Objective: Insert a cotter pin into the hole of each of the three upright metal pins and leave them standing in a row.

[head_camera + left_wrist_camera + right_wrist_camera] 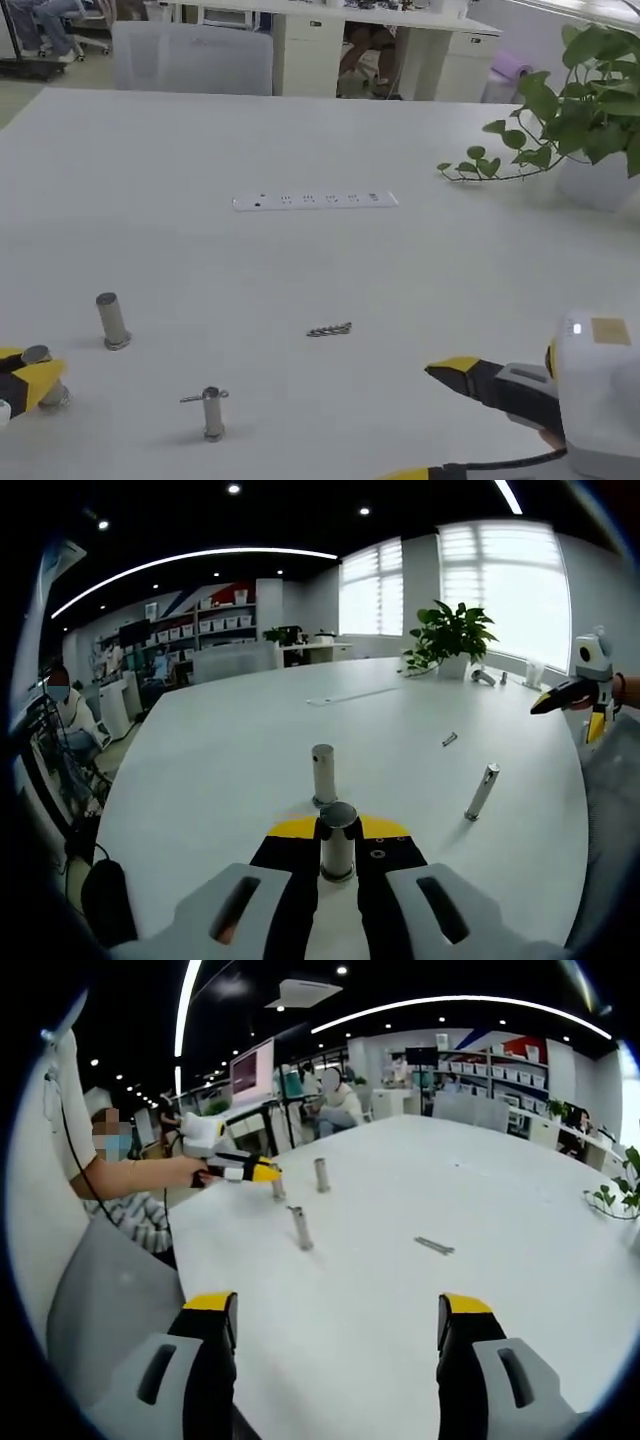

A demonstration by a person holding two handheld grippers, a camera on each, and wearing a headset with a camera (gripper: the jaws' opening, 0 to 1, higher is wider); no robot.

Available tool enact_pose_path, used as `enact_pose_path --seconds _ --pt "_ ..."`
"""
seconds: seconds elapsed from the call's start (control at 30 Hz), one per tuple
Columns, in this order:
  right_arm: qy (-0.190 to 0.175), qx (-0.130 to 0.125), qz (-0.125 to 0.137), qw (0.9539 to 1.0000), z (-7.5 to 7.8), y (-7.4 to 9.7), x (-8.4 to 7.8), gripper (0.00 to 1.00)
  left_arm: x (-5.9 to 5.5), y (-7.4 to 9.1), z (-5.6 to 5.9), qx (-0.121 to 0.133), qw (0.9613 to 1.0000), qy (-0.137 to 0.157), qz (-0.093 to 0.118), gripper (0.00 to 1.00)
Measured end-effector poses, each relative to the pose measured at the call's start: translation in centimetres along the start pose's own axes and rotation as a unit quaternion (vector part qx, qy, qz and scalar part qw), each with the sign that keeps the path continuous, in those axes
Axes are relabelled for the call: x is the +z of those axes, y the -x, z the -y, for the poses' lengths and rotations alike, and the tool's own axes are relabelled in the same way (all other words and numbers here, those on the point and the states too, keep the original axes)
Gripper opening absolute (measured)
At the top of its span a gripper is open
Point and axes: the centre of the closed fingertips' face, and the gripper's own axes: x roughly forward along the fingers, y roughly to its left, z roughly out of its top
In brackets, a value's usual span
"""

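Steel-wise, clamps left tool (338,827) on a bare pin (338,852), spreads right tool (338,1306) empty, counts one cottered pin (212,411) between tools, two undone.

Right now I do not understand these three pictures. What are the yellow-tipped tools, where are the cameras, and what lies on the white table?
There is no robot: a person holds a yellow-tipped two-jaw gripper in each hand. The head view comes from a headset camera; each round picture comes from a camera on one gripper. On the white table stand three upright grey metal pins. The left gripper is shut on the leftmost pin. The rightmost pin has a thin cotter pin through its hole. A loose silver piece, probably another cotter pin, lies apart. The right gripper is open and empty. Behind are a white power strip and a green potted plant.
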Motion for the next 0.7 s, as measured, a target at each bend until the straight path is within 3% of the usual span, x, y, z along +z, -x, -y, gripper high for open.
enact_pose_path --seconds 0.3,0.7 --pt "0.003 0.003 0.001 1.0000 -0.9 0.4 -0.2 0.84 -0.2 1.6 2.2 -0.010 0.9998 -0.013 -0.008 0.11" --pt "0.005 0.006 0.003 1.0000 -1.4 0.9 -0.6 0.84 -0.6 3.0 5.2 -0.038 0.9992 -0.008 -0.012 0.11"
